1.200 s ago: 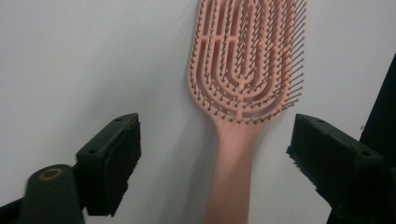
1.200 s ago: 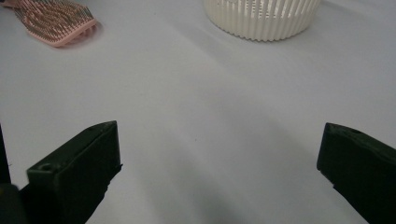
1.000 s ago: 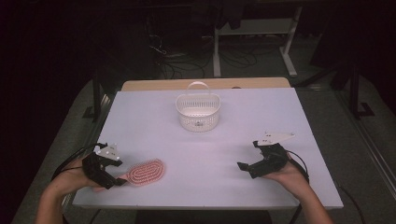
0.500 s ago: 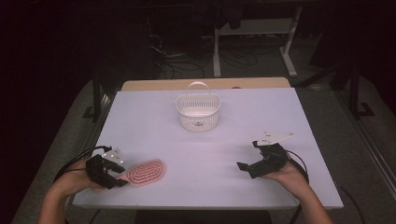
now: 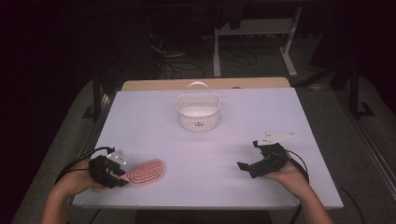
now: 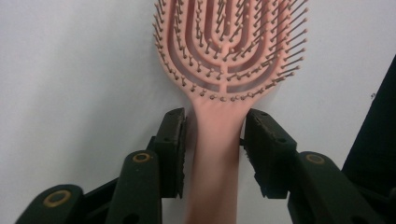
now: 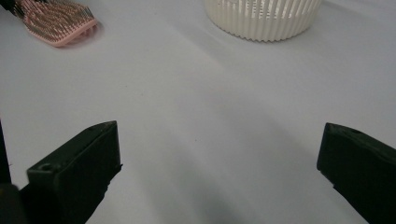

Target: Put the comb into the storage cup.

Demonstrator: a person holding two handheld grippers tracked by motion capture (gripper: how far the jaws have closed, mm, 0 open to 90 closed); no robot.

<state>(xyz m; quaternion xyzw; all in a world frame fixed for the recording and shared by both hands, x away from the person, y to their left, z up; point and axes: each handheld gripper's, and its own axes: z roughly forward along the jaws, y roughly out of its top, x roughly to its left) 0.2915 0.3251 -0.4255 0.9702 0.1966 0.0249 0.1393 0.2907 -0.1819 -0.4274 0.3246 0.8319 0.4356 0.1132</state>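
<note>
My left gripper [image 6: 212,140] sat at the near left corner of the white table [image 5: 224,140], its jaws set on either side of the pink hairbrush's [image 6: 229,60] handle. They had just been closing in on it; the left pad looked to touch the handle, while a thin gap showed at the right pad, so I had no firm grip yet. The brush lay flat, bristles up, its head pointing away from me. My right gripper [image 7: 219,172] rested near the table's right edge, jaws wide apart, holding nothing. A white slatted basket [image 5: 198,112] stood well beyond, near the far middle.
</note>
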